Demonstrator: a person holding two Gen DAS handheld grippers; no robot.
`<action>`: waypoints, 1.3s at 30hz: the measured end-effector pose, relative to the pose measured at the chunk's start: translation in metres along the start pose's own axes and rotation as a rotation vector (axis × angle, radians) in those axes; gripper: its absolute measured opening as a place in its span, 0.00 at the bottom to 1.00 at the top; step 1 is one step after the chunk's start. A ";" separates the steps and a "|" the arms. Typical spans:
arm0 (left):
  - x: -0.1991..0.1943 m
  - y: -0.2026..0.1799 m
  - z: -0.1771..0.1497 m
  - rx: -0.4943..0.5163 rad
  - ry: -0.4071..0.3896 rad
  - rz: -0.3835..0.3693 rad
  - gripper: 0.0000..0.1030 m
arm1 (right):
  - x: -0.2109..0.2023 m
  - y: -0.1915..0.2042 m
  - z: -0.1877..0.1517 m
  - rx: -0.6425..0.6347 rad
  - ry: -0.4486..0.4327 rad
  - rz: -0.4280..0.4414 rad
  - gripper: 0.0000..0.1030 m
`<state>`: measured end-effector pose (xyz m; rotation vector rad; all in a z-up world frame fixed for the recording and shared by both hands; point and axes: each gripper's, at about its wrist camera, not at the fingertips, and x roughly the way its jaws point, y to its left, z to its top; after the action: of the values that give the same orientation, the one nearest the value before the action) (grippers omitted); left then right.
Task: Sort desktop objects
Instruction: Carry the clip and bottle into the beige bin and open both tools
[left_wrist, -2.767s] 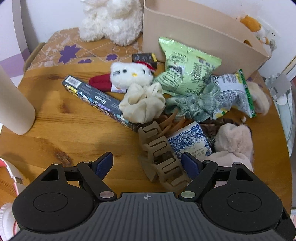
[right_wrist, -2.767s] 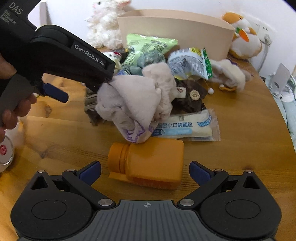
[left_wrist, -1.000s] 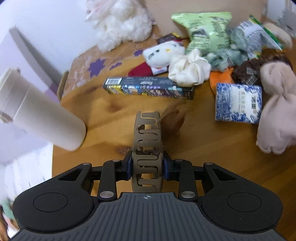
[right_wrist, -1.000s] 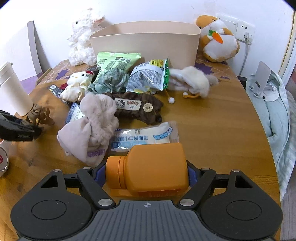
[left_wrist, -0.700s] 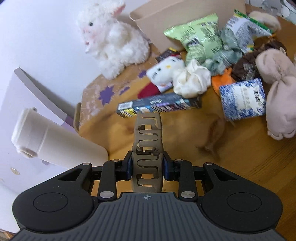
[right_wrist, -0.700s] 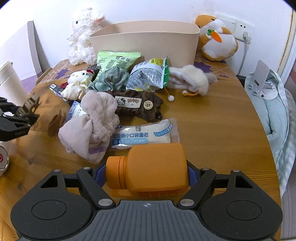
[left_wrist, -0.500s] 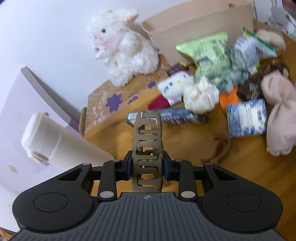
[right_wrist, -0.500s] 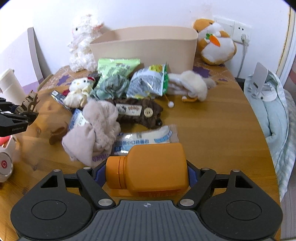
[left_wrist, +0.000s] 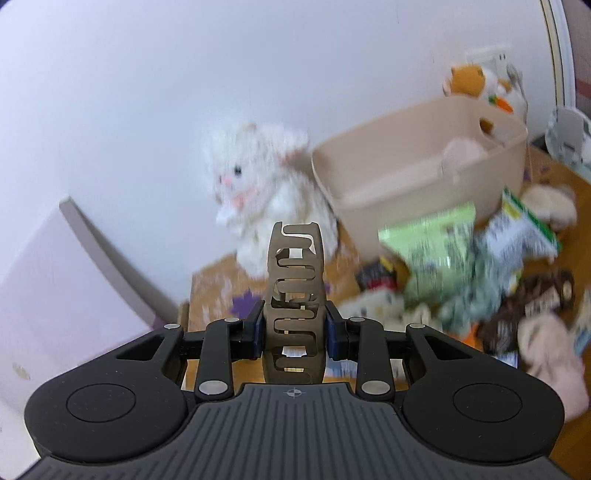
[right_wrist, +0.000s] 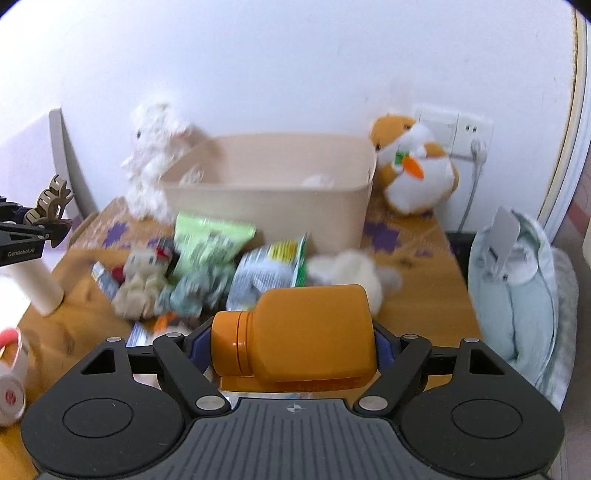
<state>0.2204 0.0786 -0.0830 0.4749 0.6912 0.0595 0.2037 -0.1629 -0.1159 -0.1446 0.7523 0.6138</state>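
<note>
My left gripper is shut on a brown hair claw clip, which stands upright between its blue pads, lifted above the table. In the right wrist view that clip shows at the far left edge. My right gripper is shut on an orange bottle lying sideways, cap to the left. A beige bin stands at the back of the table, with something pale inside. Snack bags, a small white plush and scrunchies lie in a heap in front of it.
A white rabbit plush sits left of the bin and an orange hamster plush right of it, by a wall socket. A cream tumbler and white-red headphones are at the table's left. Pale bedding lies beyond the right edge.
Both grippers have risen with their loads and tilted up, so the bin and wall now fill more of each view. The grips are unchanged.
</note>
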 end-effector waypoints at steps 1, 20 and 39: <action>0.001 0.000 0.008 0.004 -0.014 0.001 0.30 | 0.001 -0.002 0.006 0.000 -0.010 -0.002 0.77; 0.056 -0.021 0.135 -0.046 -0.142 -0.051 0.31 | 0.059 -0.007 0.140 -0.090 -0.168 -0.030 0.77; 0.147 -0.060 0.133 -0.161 0.068 -0.224 0.34 | 0.168 0.000 0.153 -0.065 0.012 -0.110 0.76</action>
<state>0.4113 0.0024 -0.1082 0.2402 0.7955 -0.0797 0.3897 -0.0329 -0.1180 -0.2478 0.7313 0.5337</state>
